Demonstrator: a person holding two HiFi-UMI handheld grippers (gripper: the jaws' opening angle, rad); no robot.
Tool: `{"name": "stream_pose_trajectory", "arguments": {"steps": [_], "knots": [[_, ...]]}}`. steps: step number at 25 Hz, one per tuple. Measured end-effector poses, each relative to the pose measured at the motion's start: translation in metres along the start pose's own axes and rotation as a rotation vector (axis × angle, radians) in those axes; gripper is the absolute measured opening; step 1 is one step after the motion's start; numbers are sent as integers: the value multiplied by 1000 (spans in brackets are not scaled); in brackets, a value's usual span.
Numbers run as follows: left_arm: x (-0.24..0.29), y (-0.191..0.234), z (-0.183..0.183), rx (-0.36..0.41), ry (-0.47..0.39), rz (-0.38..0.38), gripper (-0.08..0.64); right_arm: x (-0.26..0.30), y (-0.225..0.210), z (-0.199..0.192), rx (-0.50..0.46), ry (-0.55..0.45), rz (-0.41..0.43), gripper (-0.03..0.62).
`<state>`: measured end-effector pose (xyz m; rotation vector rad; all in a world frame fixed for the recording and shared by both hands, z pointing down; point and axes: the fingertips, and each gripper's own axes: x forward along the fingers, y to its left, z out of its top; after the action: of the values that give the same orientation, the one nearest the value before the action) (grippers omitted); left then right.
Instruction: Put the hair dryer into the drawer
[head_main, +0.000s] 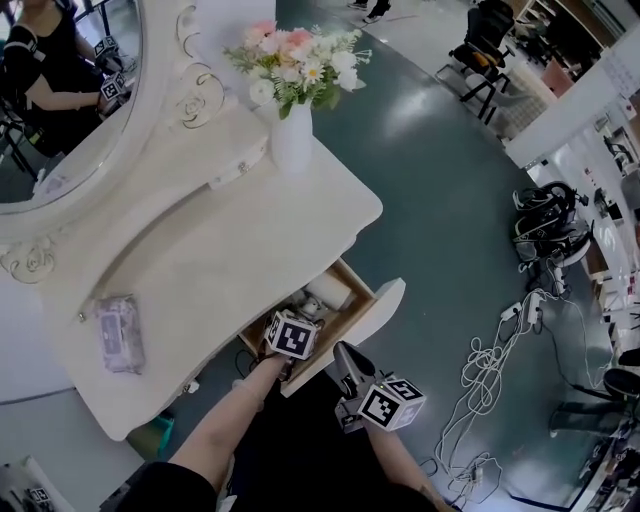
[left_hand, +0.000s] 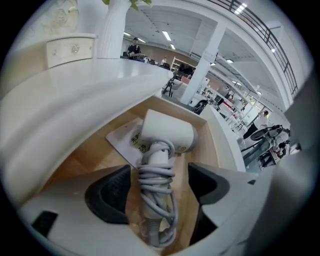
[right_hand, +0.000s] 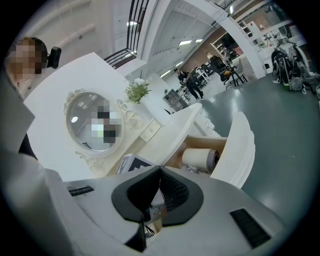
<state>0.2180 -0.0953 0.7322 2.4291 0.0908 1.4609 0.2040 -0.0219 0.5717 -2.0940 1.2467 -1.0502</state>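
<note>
The white hair dryer (left_hand: 167, 131) lies in the open wooden drawer (left_hand: 90, 155), its grey cord wound round the handle. My left gripper (left_hand: 157, 186) hangs over it, pointing steeply down, jaws open on either side of the handle with a gap at each pad. In the head view its marker cube (head_main: 292, 335) covers the drawer's near end. My right gripper (right_hand: 160, 172) is shut with nothing in it and is held off the drawer's front, outside it. From there the hair dryer (right_hand: 200, 159) shows behind the white drawer front (right_hand: 241, 150).
A printed leaflet (left_hand: 124, 136) lies under the dryer. On the white dressing table (head_main: 250, 250) stand a vase of flowers (head_main: 292, 130), an oval mirror (head_main: 60, 90) and a pack of wipes (head_main: 118, 333). Cables (head_main: 490, 370) trail on the grey floor at the right.
</note>
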Motion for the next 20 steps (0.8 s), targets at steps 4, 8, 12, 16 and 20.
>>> {"name": "stream_pose_trajectory", "arguments": {"steps": [4, 8, 12, 16, 20], "knots": [[-15, -4, -4, -33, -22, -30, 380, 6, 3, 3, -11, 9, 20, 21], [-33, -5, -4, -57, -64, -22, 345, 13, 7, 5, -10, 22, 40, 21], [-49, -1, -8, -101, -99, -4, 298, 21, 12, 5, 18, 29, 64, 21], [-75, 7, -1, -157, -177, 33, 207, 34, 23, 3, -5, 50, 99, 21], [-99, 20, -1, -267, -264, 69, 105, 45, 38, -2, -19, 79, 144, 21]]}}
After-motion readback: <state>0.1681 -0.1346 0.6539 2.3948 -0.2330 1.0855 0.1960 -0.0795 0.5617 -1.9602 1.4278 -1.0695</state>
